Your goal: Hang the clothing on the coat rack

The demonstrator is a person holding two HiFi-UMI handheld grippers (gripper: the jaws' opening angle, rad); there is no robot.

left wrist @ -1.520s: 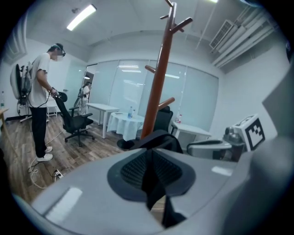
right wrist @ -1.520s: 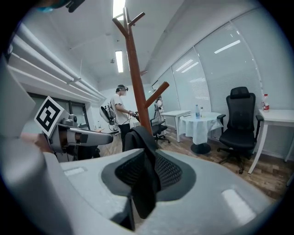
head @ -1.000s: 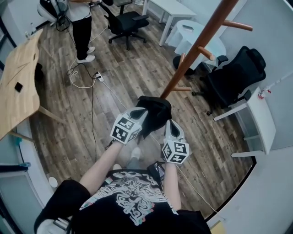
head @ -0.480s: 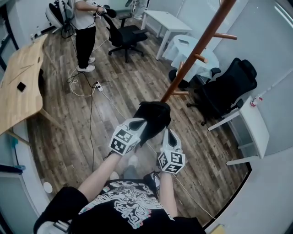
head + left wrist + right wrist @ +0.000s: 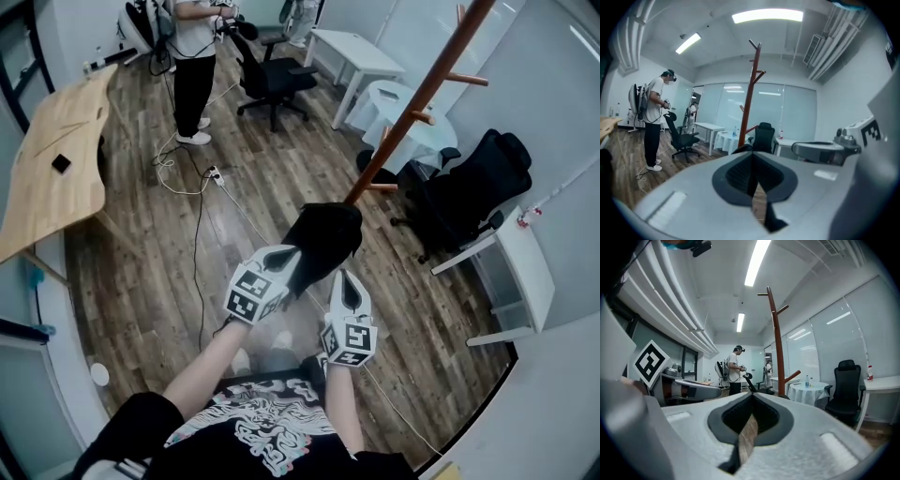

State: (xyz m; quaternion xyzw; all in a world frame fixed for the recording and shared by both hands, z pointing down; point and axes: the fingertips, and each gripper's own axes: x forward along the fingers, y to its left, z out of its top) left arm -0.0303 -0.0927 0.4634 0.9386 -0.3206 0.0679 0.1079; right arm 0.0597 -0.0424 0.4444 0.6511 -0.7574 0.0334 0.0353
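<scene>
Two hand-held grippers, left, right, still pinching clothing by coat rack.

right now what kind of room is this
Likely an office or lab workspace: a black office chair, a white desk and glass partition walls, with a wooden coat rack standing on the plank floor.
</scene>
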